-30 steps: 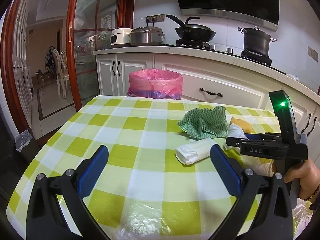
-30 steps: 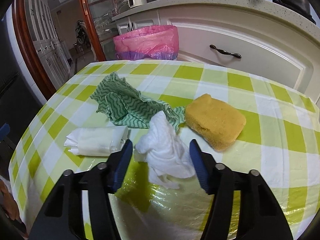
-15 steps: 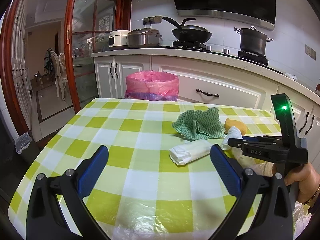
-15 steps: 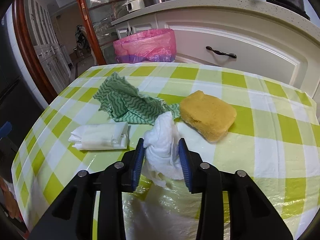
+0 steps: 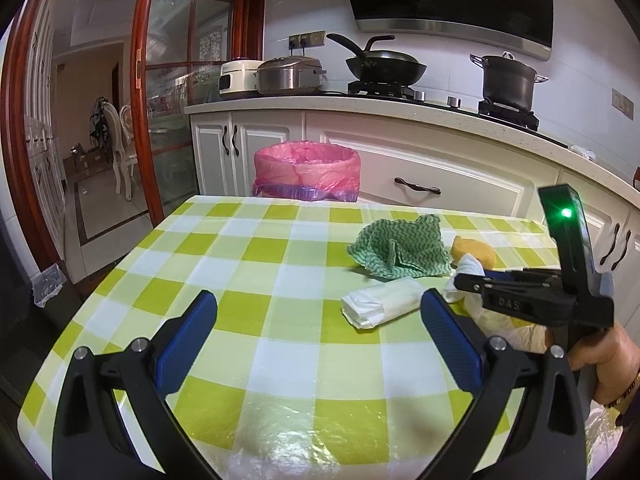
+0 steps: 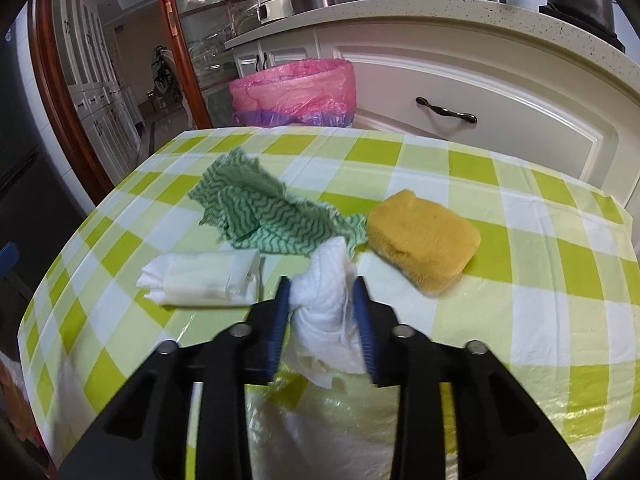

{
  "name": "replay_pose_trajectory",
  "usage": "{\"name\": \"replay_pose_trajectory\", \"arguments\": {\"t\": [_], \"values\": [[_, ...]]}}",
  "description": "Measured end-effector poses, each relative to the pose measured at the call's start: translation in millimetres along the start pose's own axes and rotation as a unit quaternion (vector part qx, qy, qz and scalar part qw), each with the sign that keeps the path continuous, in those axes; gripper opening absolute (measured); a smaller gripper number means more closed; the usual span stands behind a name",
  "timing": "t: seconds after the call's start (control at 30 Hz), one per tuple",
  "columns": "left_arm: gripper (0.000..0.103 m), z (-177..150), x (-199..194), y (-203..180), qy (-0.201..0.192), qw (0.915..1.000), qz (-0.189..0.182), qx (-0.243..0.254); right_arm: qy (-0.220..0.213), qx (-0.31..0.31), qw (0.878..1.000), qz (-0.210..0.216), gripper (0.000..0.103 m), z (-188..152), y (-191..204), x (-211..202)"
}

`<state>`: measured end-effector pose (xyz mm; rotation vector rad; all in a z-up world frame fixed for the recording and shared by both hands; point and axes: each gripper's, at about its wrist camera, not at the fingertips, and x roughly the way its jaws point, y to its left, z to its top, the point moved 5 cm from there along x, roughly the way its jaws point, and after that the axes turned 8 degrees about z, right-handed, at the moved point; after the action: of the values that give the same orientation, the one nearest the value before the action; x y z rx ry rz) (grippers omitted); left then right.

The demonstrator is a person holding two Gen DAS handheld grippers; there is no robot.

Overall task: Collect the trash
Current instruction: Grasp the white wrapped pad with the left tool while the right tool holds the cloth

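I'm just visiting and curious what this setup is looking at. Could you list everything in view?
crumpled tissue: one, white, between the right jaws
folded tissue pack: one, white, beside it
cloth: one, green wavy, behind the tissues
sponge: one, yellow, right of the cloth
table: one, green-checked
bin: one, pink liner, beyond the table
wok: one, black, on the stove
pot: one, black, on the stove
left gripper: one, open
right gripper: one, shut on tissue

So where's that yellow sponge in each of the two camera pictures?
Left wrist view: the yellow sponge sits far right on the table, partly hidden behind the crumpled white tissue and the right gripper.
Right wrist view: sponge right of centre, in full view.
Shared landmark: the green wavy-patterned cloth, just left of the sponge.
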<state>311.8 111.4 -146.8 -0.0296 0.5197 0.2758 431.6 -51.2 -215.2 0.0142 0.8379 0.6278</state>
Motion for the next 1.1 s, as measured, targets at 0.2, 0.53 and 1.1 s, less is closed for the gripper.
{"name": "replay_pose_trajectory", "arguments": {"t": [0.2,0.53,1.1], "values": [[0.098,0,16,-11,0.014,0.9998,-0.011,0.012,-0.026,0.013,1.000,0.013,0.021,-9,-1,-22],[0.098,0,76,-46,0.069,0.9962,-0.041,0.032,-0.054,0.019,0.998,0.011,0.021,-22,3,-64],[0.093,-2,127,-71,0.118,0.9891,-0.068,0.056,-0.099,0.049,0.994,0.006,0.021,-17,-13,-90]]}}
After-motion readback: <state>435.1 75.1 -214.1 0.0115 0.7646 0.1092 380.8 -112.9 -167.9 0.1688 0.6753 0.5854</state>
